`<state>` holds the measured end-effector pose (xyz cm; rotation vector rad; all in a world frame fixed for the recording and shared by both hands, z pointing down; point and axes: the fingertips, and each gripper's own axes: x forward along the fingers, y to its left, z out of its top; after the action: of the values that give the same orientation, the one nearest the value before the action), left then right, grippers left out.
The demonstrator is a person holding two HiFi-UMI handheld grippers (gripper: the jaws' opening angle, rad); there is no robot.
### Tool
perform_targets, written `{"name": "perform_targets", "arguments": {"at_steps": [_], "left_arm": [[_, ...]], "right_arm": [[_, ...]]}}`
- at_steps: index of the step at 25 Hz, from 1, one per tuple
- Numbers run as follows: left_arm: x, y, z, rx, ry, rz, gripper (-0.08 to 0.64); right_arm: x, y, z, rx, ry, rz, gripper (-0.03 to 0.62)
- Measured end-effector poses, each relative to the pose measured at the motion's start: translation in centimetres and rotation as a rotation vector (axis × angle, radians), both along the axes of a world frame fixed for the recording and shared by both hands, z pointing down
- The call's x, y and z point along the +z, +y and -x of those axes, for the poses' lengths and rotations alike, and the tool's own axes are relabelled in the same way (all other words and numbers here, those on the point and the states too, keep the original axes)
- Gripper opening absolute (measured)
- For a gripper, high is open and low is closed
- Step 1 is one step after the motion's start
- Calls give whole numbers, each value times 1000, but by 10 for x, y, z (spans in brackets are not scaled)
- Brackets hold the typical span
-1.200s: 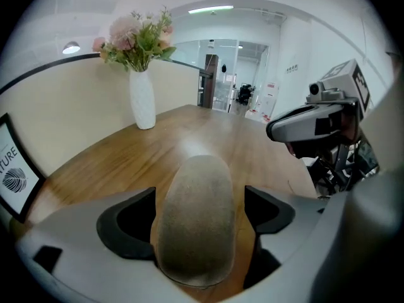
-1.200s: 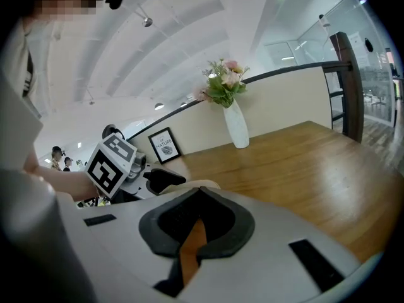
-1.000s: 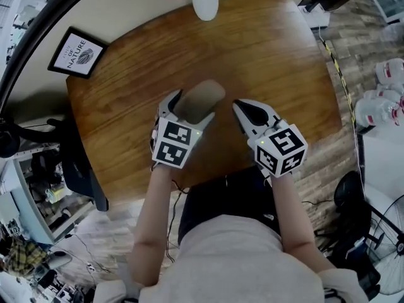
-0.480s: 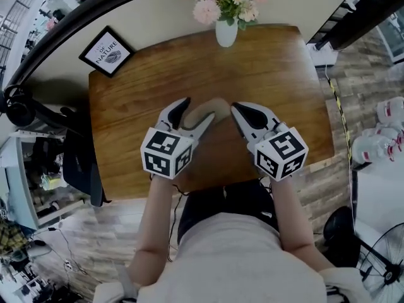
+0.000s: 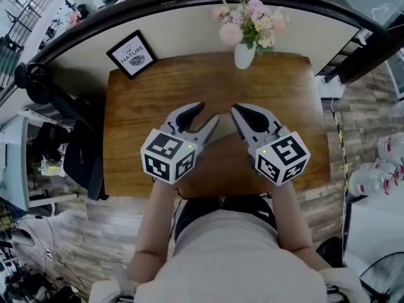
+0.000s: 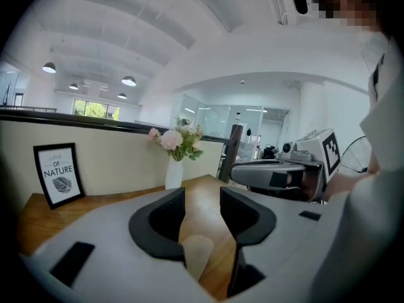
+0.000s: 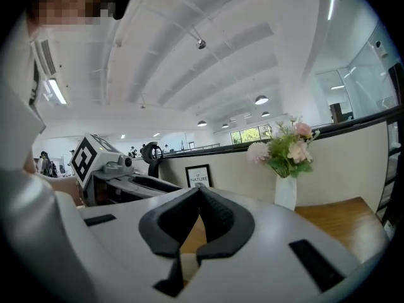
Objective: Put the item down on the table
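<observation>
Item: pale tan, rounded top, seen only in the left gripper view. It sits low in the gap between the jaws of the left hand-held gripper, back near their roots. Cannot tell whether it rests on the table or whether anything touches it there. The head view does not show it.

Left hand-held gripper: jaws apart and closing. The dark pads at the front stand clear of each other, with bare wood showing between them. No pad visibly presses on the item.

Right hand-held gripper: jaws together at the tips, with a small triangular opening behind them that shows only wood. Nothing is clamped.

Both are held low over the near half of the table, side by side. The right one is just to the right of the left one, with the tips near each other but not touching. The marker cubes face up toward the head camera.

Ahead of the left hand-held gripper, at the table's far edge: a white vase of pink flowers, upright. Ahead and to the left, in the far left corner: a framed print, propped against the low wall.
</observation>
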<state>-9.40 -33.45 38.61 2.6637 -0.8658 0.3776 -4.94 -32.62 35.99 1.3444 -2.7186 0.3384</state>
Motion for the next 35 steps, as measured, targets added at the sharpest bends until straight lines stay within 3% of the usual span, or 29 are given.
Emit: {"name": "perform_targets", "arguments": {"at_steps": [3, 9, 17, 21, 27, 35], "left_arm": [[-9, 2, 5, -38, 9, -23, 163], [-20, 10, 14, -108, 35, -69, 14], [-16, 27, 13, -94, 56, -67, 14], [-3, 34, 13, -100, 35, -31, 13], [23, 44, 14, -142, 1, 34, 12], [39, 50, 12, -130, -29, 78, 12]], "right_arm": [[-8, 2, 10, -46, -2, -15, 11], [-8, 9, 25, -116, 19, -25, 11], [-1, 22, 36, -161, 28, -16, 11], [5, 29, 38, -153, -3, 3, 11], [19, 38, 36, -151, 39, 40, 11], [35, 45, 37, -159, 57, 76, 11]]}}
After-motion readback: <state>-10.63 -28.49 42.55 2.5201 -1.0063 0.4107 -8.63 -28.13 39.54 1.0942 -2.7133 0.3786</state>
